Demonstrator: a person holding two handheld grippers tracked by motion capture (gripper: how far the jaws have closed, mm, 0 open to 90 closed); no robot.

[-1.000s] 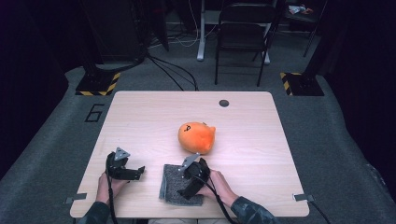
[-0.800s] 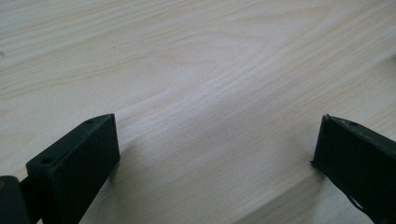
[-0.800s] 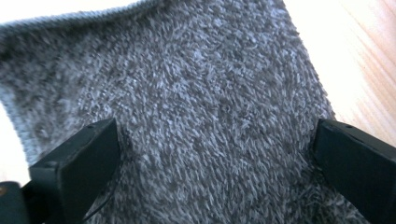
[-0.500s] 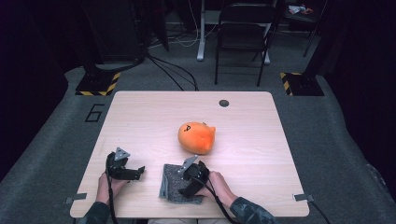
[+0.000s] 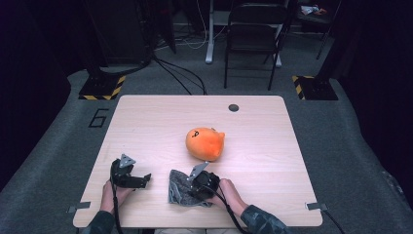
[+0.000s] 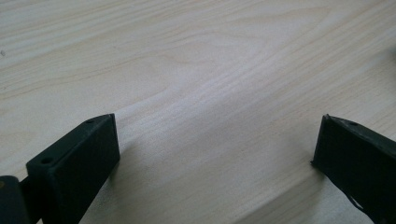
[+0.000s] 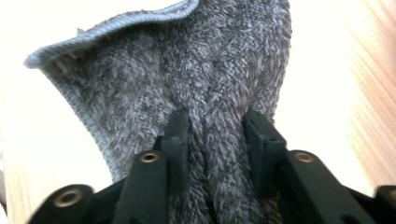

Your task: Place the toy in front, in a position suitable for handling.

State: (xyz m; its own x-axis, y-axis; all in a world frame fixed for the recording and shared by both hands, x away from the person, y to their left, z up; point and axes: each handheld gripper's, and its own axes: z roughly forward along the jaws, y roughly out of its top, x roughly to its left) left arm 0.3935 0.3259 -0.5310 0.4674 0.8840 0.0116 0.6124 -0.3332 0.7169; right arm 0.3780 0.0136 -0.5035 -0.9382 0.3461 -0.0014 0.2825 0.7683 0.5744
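Cloth (image 5: 181, 191) — grey, fuzzy, bunched — lies at the near edge of the desk (image 5: 272, 146), just left of the middle, and the right claw (image 5: 198, 187) sits on top of it. In the right gripper view the two black jaws are closed in on a raised ridge of the cloth (image 7: 187, 70), pinching the fold between them; the ridge runs straight away from the jaws, and the hemmed edge curls across the far end. From above, the cloth's long axis runs roughly from the near edge toward the far side of the desk, with its bulk to the left of the claw.

The left claw (image 5: 139, 180) rests on bare wood just beside the cloth, apart from it, its jaws spread wide with only desk grain between them in the left gripper view (image 6: 215, 154).

Farther in, near the desk's middle, an orange plush toy (image 5: 204, 143) lies on its own — close behind the right claw but not touching it.
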